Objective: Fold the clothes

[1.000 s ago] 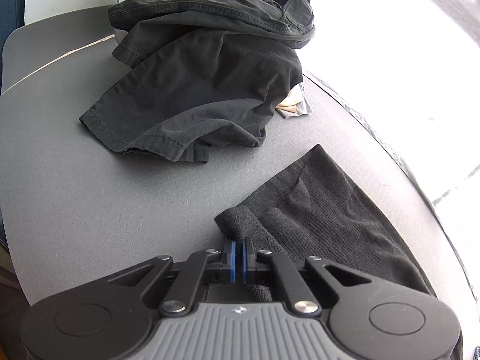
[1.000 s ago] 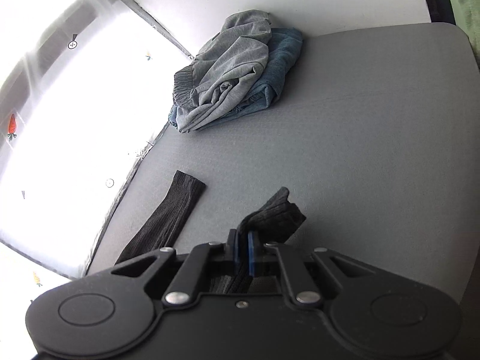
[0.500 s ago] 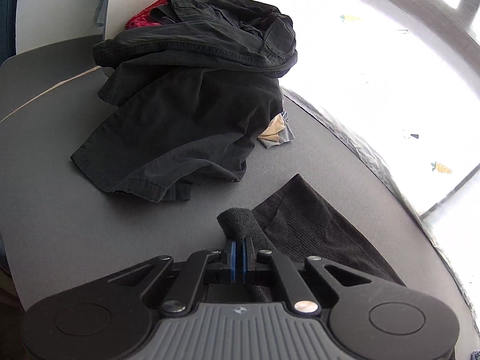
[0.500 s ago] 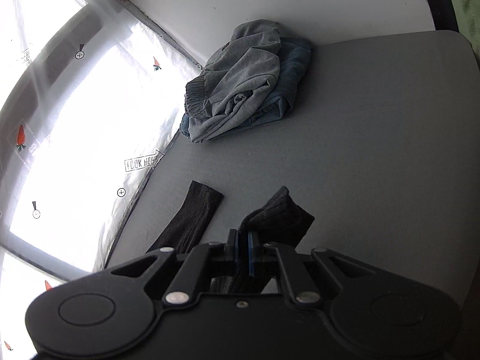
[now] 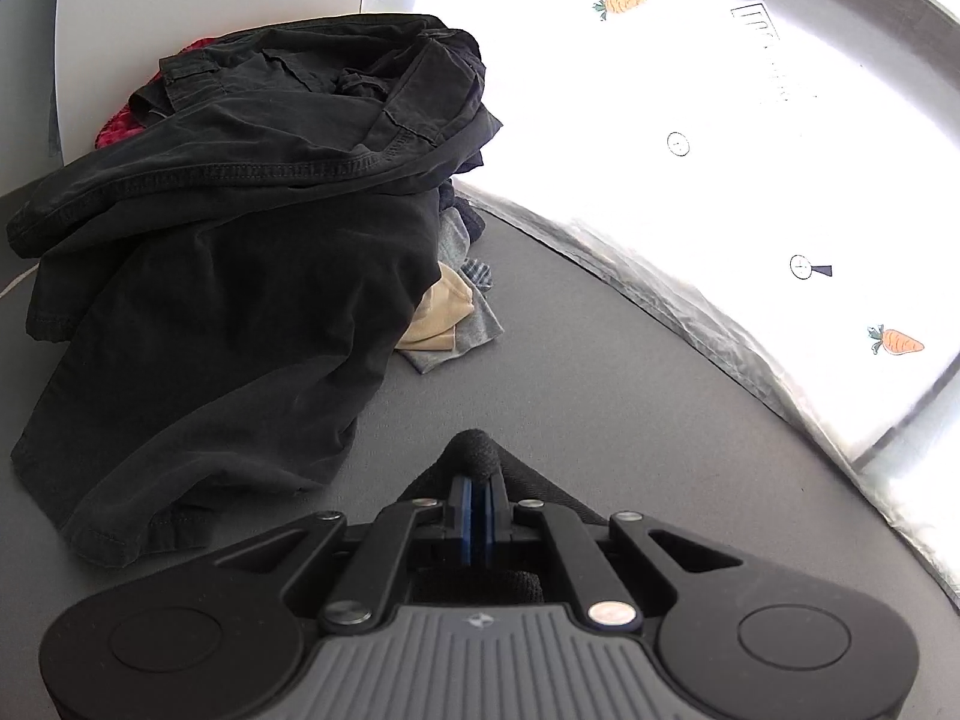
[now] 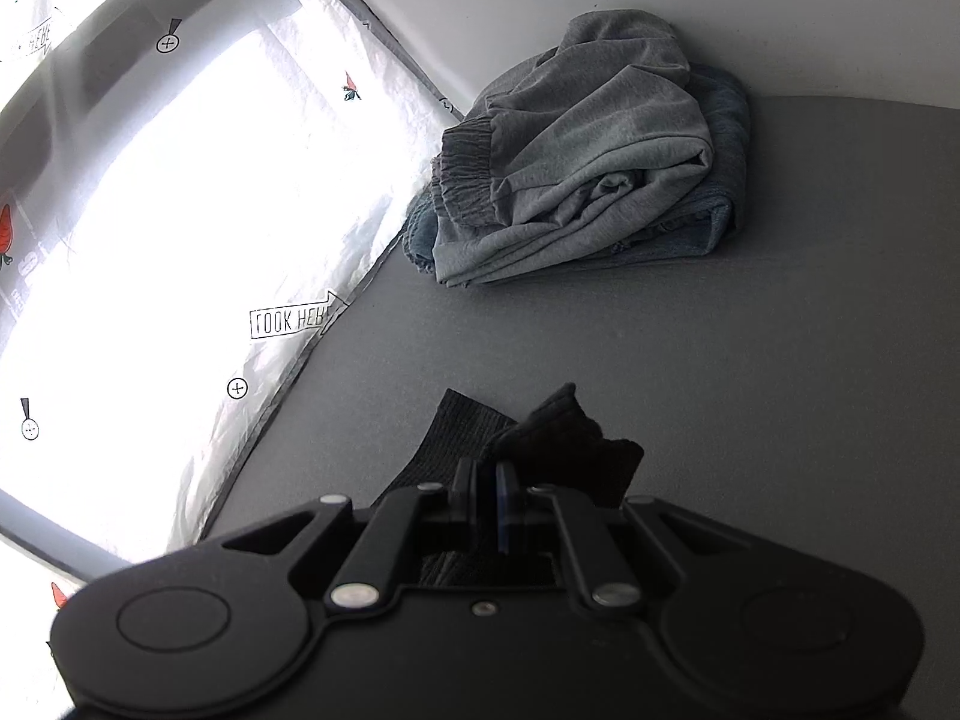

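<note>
The left gripper (image 5: 478, 495) is closed tight on a bunched corner of the dark knit garment (image 5: 474, 459), and the right gripper (image 6: 489, 489) is also closed, pinching another part of the same dark knit garment (image 6: 564, 444). The cloth hangs from both over the grey table (image 5: 600, 372), and a ribbed end of it lies flat left of the right gripper. In front of the left gripper, to its left, is a big pile of black clothes (image 5: 240, 228) with a beige and grey piece (image 5: 447, 318) under its edge. Ahead of the right gripper is a stack of folded grey and blue clothes (image 6: 576, 156). Compared with a second ago, both piles look nearer, and much less of the knit garment lies spread beside the left gripper.
</note>
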A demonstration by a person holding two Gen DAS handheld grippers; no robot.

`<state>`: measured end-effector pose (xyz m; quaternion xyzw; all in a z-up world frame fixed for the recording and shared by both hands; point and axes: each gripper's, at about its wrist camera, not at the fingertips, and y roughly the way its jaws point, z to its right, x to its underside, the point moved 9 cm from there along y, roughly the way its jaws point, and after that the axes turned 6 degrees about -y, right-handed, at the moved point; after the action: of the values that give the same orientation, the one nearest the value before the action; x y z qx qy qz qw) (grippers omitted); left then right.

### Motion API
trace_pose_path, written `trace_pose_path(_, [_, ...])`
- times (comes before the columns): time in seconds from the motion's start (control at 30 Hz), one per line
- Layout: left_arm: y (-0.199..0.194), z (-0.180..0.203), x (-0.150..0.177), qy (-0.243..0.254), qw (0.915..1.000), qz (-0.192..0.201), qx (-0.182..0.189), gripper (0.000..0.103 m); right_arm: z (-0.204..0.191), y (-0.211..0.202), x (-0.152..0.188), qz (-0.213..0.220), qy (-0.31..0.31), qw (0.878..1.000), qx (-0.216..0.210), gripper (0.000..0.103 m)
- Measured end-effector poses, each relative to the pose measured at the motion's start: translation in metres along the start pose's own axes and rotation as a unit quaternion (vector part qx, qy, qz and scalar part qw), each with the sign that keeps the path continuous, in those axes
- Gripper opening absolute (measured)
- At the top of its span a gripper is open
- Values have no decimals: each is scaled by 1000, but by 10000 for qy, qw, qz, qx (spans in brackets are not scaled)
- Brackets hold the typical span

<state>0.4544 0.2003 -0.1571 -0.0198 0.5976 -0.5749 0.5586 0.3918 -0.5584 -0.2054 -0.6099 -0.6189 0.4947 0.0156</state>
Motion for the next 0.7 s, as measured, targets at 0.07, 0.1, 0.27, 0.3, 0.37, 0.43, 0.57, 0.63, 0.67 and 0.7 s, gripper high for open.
trace_pose_path(0.07, [23,23,-9,88,10000,-5,4,4,-16,26,-9,29,-36,10000,36,6])
trace_pose_path(0.1, [35,35,-12,142,9999,-19,-4,4,-24,41,-12,12,-68,9999,91,6])
trace_pose_path(0.27, [94,81,-18,410,9990,-144,-56,4,-64,117,-15,-216,-611,9973,336,6])
trace_pose_path(0.3, [104,83,-17,416,9988,-211,-130,4,-68,131,-13,-288,-682,9965,391,7])
trace_pose_path(0.37, [132,85,-7,397,9978,-437,-308,4,-71,155,-8,-417,-702,9952,539,7])
trace_pose_path(0.43, [148,84,0,388,9966,-597,-423,7,-71,174,-5,-504,-615,9946,662,8])
trace_pose_path(0.57, [152,77,2,511,9955,-607,-514,19,-74,180,-8,-533,-636,9944,659,17])
trace_pose_path(0.63, [144,74,-1,609,9953,-525,-531,30,-77,173,-11,-500,-804,9932,685,25])
trace_pose_path(0.67, [138,72,-3,672,9951,-479,-538,32,-78,167,-12,-478,-893,9925,685,28])
trace_pose_path(0.7, [134,72,-3,718,9949,-457,-536,35,-79,162,-13,-458,-977,9918,687,34])
